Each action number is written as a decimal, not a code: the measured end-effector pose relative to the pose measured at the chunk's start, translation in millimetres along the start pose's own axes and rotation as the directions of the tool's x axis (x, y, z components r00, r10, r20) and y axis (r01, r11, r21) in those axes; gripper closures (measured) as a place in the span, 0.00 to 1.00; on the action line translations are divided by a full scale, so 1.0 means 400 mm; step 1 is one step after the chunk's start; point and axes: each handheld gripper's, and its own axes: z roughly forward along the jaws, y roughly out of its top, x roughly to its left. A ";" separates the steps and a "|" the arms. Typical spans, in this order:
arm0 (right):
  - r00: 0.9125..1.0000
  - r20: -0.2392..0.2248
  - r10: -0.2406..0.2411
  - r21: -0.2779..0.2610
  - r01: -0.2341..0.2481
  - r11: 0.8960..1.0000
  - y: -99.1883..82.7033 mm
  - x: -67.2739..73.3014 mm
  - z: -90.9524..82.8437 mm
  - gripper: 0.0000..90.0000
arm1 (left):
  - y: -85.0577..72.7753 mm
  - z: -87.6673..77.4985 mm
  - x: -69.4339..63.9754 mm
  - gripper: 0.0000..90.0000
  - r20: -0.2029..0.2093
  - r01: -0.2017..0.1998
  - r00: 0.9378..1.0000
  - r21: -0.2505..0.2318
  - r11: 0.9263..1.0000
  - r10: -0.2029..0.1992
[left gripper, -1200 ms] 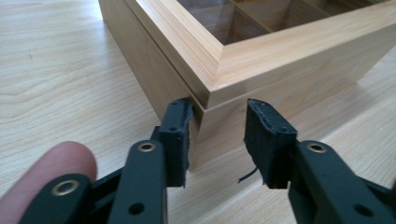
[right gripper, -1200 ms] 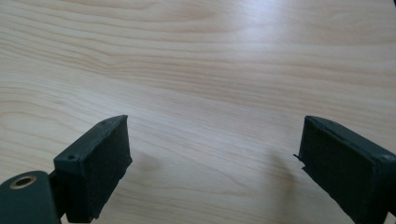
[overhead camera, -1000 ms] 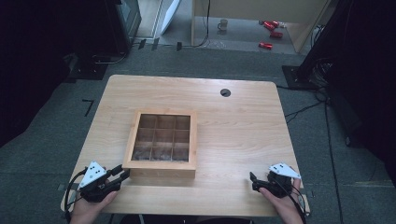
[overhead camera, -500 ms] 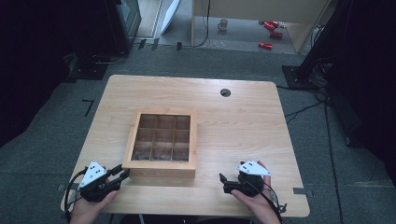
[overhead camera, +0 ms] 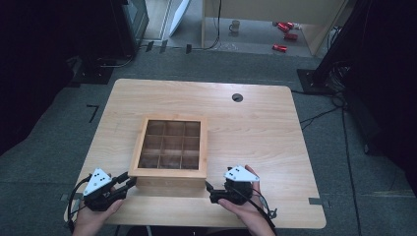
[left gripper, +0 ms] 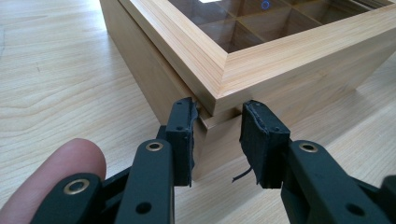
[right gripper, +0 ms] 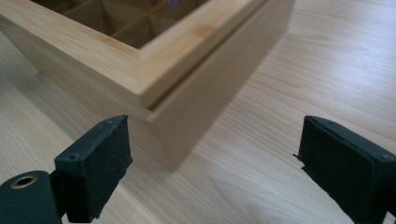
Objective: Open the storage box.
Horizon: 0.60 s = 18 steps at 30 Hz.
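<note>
The square light-wood compartment box with a glazed lid (overhead camera: 169, 150) sits mid-worktop (overhead camera: 255, 123); the left hand-held gripper (overhead camera: 129, 181) is clamped on its near-left corner; the right hand-held gripper (overhead camera: 210, 189), jaws wide and empty, has just slid in toward the near-right corner, likely for a two-handed lift.

A pale wooden table (overhead camera: 255, 123) with rounded corners stands on grey carpet (overhead camera: 49, 167); a round cable hole (overhead camera: 237, 97) sits in the tabletop toward 12 o'clock. At 12 o'clock beyond the table, a light wooden cabinet (overhead camera: 314, 29) rises, with a mug (overhead camera: 235, 25) and red cans (overhead camera: 285, 34) on the floor by it. Dark equipment looms at 10 and 2 o'clock, and cables (overhead camera: 319, 115) trail across the carpet at 3 o'clock.
</note>
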 end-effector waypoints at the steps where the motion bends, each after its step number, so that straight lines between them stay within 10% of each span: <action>1: 1.000 -0.006 -0.004 -0.001 0.004 1.000 0.003 0.008 0.006 0.10 | 0.001 0.000 -0.002 0.73 -0.005 -0.003 1.000 -0.001 1.000 0.003; 18: 0.999 -0.024 0.028 -0.015 -0.029 0.999 0.024 0.040 0.056 0.19 | 0.011 0.000 -0.004 0.73 -0.008 -0.004 1.000 -0.010 1.000 0.004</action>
